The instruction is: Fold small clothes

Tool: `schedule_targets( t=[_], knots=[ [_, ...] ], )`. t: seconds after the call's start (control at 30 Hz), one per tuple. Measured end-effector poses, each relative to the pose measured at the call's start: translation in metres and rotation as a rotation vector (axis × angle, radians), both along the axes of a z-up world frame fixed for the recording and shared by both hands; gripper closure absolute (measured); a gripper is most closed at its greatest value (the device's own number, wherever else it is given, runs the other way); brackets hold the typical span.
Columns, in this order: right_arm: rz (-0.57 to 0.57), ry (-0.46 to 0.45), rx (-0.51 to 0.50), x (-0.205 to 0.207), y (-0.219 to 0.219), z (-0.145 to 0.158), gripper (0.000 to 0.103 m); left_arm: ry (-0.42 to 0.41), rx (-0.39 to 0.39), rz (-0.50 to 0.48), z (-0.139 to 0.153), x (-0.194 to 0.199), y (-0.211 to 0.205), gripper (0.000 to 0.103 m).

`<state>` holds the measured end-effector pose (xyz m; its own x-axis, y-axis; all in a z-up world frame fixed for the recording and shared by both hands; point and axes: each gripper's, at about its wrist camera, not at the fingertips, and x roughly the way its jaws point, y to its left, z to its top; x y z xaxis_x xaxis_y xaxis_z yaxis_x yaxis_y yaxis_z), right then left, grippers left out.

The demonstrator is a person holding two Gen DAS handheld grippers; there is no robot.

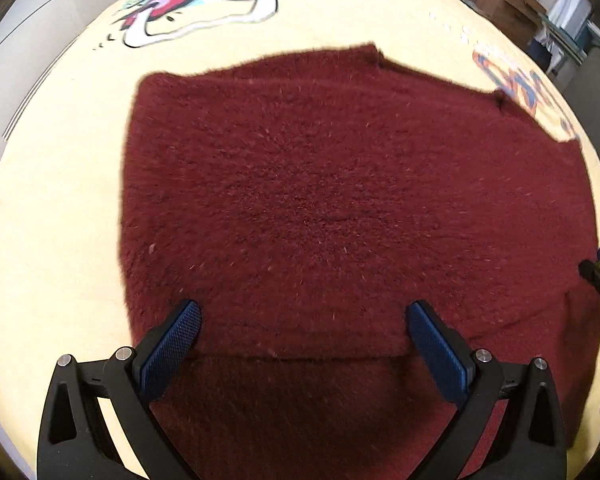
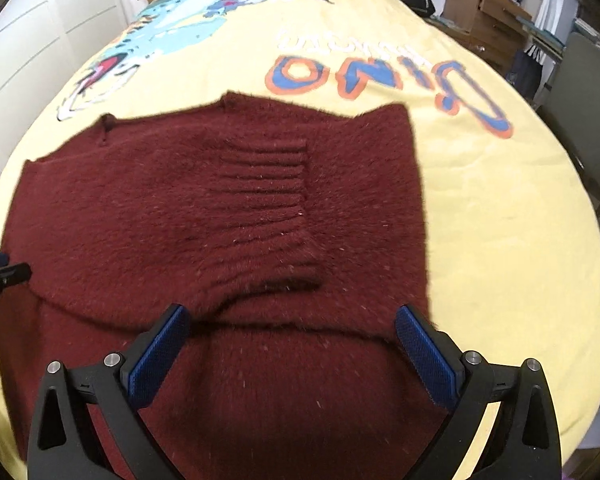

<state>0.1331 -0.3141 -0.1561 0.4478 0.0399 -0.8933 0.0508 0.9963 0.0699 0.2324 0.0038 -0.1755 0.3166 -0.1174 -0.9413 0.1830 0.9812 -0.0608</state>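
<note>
Left hand-held gripper [image 1: 304, 322]: jaws spread wide, holding nothing, poised just above the near folded edge of the dark red sweater [image 1: 320, 200]. Sweater lies flat on the yellow printed bedspread [image 1: 52, 200] of the bed, fuzzy knit, with an upper layer already folded over a lower one; fold line runs across just beyond both sets of fingertips. Ribbed cuff [image 2: 268, 208] of a sleeve lies across the middle of the body in the right wrist view. Right hand-held gripper [image 2: 292, 322]: likewise wide open, empty, over the same near edge, further right along it. Judgement: next fold not yet begun; both grippers need to pinch the near layers. Risks: fuzzy thick knit may let a jaw catch only the top layer, so the lower one stays behind and the fold skews; uneven grips between the two sides would twist the edge; lifting could drag the tucked sleeve out of place; the soft bedspread may bunch under a low pinch
</note>
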Motion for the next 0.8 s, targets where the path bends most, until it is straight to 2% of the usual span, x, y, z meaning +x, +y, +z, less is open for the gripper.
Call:
schedule_targets(
  t=[0.17, 0.33, 0.53, 0.67, 0.8],
  knots=[
    [-0.001, -0.012, 0.033, -0.037, -0.015, 0.028, 0.001, -0.045, -0.001, -0.002, 0.034, -0.025, 0.011, 0.001],
    [-0.014, 0.042, 0.025, -0.081, -0.024, 0.024, 0.001, -0.038, 0.007, -0.020, 0.045, -0.068, 0.035, 0.001],
    [-0.042, 0.165, 0.057, -0.135, -0.033, -0.009, 0.001, 0.054, 0.025, -0.009, 0.019, -0.115, 0.036, 0.001],
    [-0.062, 0.210, 0.080, -0.155, -0.034, -0.022, 0.001, 0.128, 0.052, -0.024, -0.003, -0.141, 0.037, 0.001],
    [-0.058, 0.263, 0.080, -0.167, -0.030, -0.035, 0.001, 0.172, 0.047, -0.019, -0.022, -0.154, 0.036, 0.001]
  ],
)
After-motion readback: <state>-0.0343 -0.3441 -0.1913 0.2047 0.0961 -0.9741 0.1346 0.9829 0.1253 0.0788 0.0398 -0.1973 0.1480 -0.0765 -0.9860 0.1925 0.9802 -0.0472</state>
